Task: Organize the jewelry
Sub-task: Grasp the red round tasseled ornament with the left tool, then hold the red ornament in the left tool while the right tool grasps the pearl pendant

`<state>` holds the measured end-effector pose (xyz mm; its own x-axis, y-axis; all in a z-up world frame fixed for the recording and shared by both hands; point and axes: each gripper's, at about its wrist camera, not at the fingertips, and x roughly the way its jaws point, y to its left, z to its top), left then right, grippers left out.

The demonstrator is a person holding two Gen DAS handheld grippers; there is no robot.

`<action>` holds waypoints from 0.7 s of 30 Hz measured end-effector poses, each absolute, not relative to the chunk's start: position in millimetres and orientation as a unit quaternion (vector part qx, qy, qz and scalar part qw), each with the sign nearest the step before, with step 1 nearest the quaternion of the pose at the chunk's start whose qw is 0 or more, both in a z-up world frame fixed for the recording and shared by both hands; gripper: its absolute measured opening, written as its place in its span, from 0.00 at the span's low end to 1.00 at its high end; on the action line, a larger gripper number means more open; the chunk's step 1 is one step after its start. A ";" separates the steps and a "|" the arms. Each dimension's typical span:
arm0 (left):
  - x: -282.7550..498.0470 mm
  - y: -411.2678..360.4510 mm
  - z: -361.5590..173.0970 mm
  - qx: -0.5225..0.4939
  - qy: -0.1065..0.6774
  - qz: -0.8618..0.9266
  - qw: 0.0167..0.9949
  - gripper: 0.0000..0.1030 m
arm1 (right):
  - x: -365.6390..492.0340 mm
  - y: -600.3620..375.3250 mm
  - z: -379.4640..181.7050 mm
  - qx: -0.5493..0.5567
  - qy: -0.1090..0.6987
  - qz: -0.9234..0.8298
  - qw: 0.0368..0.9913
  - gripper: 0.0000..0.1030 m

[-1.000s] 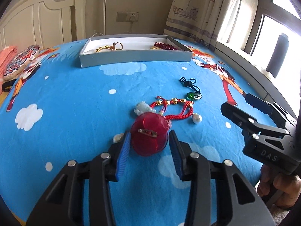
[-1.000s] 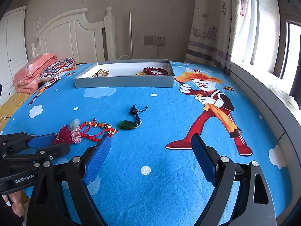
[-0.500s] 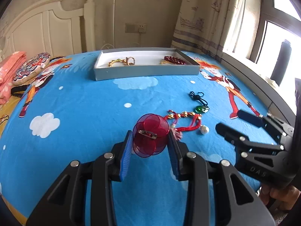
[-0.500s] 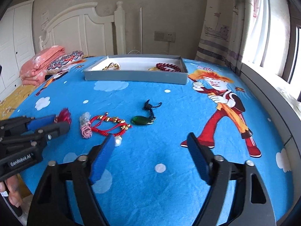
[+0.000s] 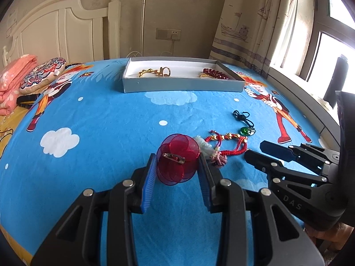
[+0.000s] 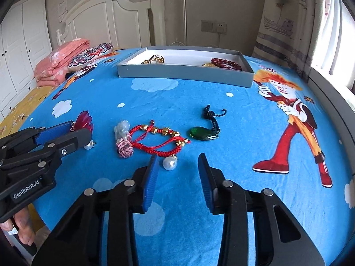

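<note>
Left tool [image 5: 176, 171]: closed on a red brooch [image 5: 177, 161] of overlapping translucent discs with a metal pin across them, held between the blue pads [image 5: 149, 181] and lifted clear of the bed [image 5: 99, 122]. From the right wrist view the brooch [image 6: 83, 120] shows edge-on at the left tool's [image 6: 64, 133] tip.

Right tool [image 6: 177, 177]: jaws parted, nothing between them, low over the blue cartoon-print bedspread [image 6: 233, 133]; a loose white pearl [image 6: 169, 163] lies just beside its left pad.

Loose items on the bed: red cord bracelet [image 6: 159, 139] with gold beads; a pale carved charm [image 6: 121, 130] and a pink knotted cord [image 6: 125, 149] touching its left end; green pendant [image 6: 203, 133] on a dark cord, just right of the bracelet; a second white pearl [image 6: 88, 145], partly hidden behind the left tool.

Grey tray [image 5: 184, 86], white-lined, at the far side of the bed, well apart from the loose items: holds gold pieces [image 5: 155, 72] at left and a dark red bead bracelet [image 5: 216, 73] at right.
</note>
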<state>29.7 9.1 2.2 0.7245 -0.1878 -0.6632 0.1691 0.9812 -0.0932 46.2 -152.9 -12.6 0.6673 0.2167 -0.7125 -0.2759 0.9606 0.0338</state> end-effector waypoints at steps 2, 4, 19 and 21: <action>29.5 10.3 1.8 -0.015 0.358 -0.095 0.929 0.34 | 48.3 -150.8 -13.8 -0.043 0.390 0.133 0.910 0.23; 29.7 11.5 1.9 -0.017 0.358 -0.094 0.929 0.34 | 49.5 -148.6 -15.8 -0.046 0.392 0.132 0.909 0.18; 29.0 7.7 7.6 -0.011 0.352 -0.092 0.931 0.34 | 42.5 -163.9 -3.4 -0.031 0.362 0.104 0.926 0.15; 29.7 6.6 8.1 -0.010 0.352 -0.092 0.932 0.34 | 42.3 -166.7 -2.2 -0.027 0.359 0.101 0.927 0.15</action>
<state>29.7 6.6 8.1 0.7357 -0.1788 -0.6533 0.1652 0.9828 -0.0829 42.3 -166.7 -2.2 0.7214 0.1681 -0.6718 -0.2074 0.9780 0.0219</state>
